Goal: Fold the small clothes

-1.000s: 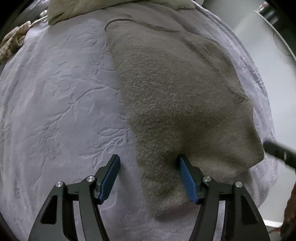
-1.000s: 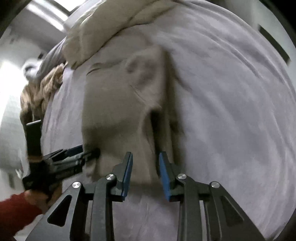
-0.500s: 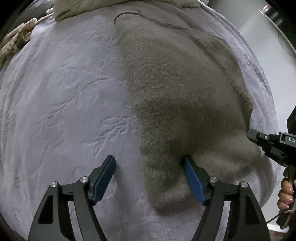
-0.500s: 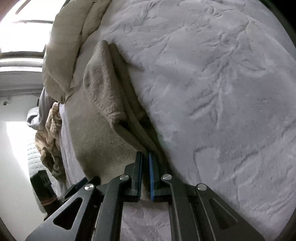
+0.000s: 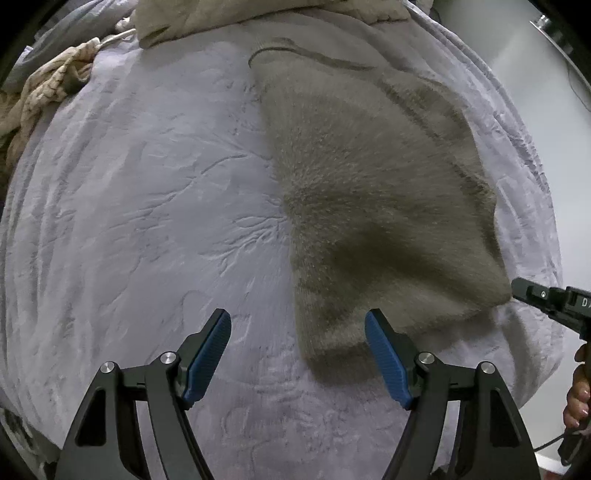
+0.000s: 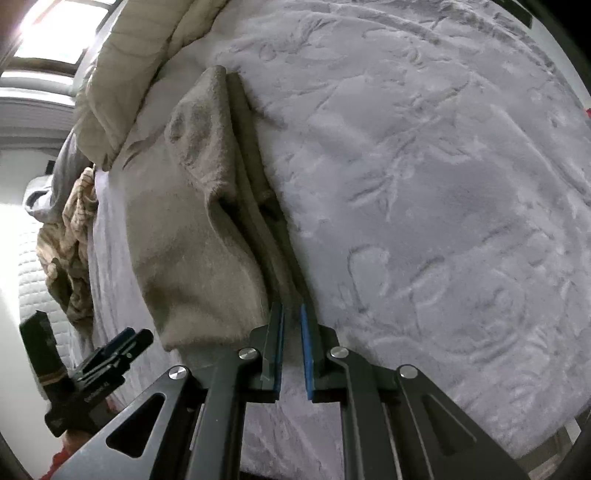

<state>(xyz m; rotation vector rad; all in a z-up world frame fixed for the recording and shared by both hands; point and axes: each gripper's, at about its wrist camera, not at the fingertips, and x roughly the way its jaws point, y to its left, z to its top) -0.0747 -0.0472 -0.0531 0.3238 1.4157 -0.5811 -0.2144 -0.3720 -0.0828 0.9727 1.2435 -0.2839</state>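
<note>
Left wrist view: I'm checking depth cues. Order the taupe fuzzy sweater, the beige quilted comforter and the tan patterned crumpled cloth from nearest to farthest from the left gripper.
1. Taupe fuzzy sweater, right, hem between the left gripper's fingers.
2. Tan patterned crumpled cloth, far left.
3. Beige quilted comforter, top; close to the cloth's distance.

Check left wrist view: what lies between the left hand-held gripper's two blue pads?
Embossed grey blanket and the fuzzy taupe sweater's near corner lie between the left hand-held gripper's open pads.

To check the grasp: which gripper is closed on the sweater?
The right gripper: its fingers pinch the brown sweater's edge. The left gripper is wide open.
</note>
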